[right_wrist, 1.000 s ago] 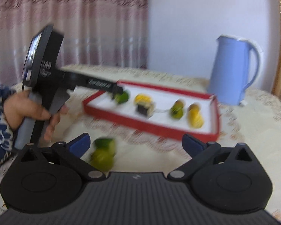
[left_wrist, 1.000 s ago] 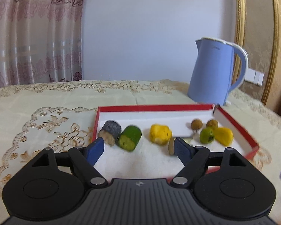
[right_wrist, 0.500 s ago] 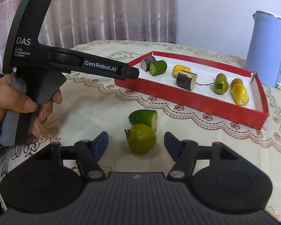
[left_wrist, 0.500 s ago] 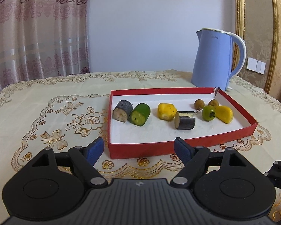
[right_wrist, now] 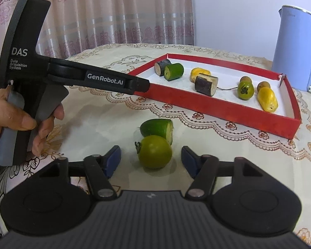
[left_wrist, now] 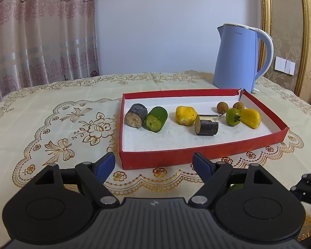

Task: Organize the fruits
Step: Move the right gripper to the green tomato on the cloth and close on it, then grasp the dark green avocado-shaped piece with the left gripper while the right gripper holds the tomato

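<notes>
On the tablecloth a round green fruit [right_wrist: 155, 154] sits just in front of a cut green piece [right_wrist: 156, 127]. My right gripper [right_wrist: 151, 153] straddles the round fruit. Its jaws are closing, and a small gap still shows on each side of the fruit. A red box [left_wrist: 197, 156] [right_wrist: 228, 112] holds several fruits: dark and green cut pieces, yellow ones, a green one and two small brown ones. My left gripper [left_wrist: 153, 161] stands open in front of the box's near wall, with nothing between its fingers. In the right wrist view a hand holds the left gripper [right_wrist: 143, 86] by the box's left corner.
A light blue kettle [left_wrist: 236, 58] stands behind the box at the back right. A curtain [left_wrist: 41, 31] hangs behind the table on the left. The cream embroidered cloth [left_wrist: 51, 124] covers the table left of the box.
My left gripper has drawn back from over the box to in front of its near wall. My right gripper has come down onto the round green fruit, and its jaws have narrowed.
</notes>
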The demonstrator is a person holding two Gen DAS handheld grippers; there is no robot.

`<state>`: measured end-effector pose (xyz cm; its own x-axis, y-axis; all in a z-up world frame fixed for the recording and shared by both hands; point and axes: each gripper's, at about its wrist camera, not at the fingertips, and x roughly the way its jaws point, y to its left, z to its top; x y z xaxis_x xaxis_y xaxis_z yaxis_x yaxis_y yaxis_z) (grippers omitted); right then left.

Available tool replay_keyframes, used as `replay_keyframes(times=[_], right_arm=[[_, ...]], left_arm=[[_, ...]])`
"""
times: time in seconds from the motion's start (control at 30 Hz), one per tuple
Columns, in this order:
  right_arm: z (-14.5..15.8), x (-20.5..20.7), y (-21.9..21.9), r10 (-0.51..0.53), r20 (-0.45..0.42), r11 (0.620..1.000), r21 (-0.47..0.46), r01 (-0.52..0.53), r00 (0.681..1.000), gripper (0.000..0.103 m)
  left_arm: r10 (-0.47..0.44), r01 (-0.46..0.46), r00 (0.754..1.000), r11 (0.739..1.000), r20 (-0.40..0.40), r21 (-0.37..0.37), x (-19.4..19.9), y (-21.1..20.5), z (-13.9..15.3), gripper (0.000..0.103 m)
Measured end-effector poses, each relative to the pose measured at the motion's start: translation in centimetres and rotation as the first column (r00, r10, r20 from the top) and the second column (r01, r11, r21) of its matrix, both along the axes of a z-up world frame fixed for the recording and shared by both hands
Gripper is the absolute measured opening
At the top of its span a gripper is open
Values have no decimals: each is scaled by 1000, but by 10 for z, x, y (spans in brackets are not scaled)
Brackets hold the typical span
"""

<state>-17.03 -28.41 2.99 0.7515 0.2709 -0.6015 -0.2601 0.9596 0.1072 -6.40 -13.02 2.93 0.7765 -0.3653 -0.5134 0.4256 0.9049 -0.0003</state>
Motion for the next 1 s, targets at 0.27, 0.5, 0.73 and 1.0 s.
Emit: replay_keyframes(times=[0.27, 0.5, 0.73, 1.0], right_arm=[[0, -2, -3, -5, 11, 1000, 15, 5, 1000, 34], [3, -12, -8, -11, 40, 1000, -2, 12, 999, 33], [10, -26, -61, -158, 92, 987, 51, 153, 983, 33], [6, -26, -79, -168, 103, 980, 124, 155, 980, 33]], left_arm=[[-3, 3, 1000, 1000, -3, 14, 0, -3, -1, 82], [-14, 14, 1000, 999, 1, 41, -5, -5, -1, 82], [-86, 87, 996, 993, -11, 75, -33, -21, -6, 82], [-187, 177, 982, 966, 32, 188, -48, -43, -1, 82]])
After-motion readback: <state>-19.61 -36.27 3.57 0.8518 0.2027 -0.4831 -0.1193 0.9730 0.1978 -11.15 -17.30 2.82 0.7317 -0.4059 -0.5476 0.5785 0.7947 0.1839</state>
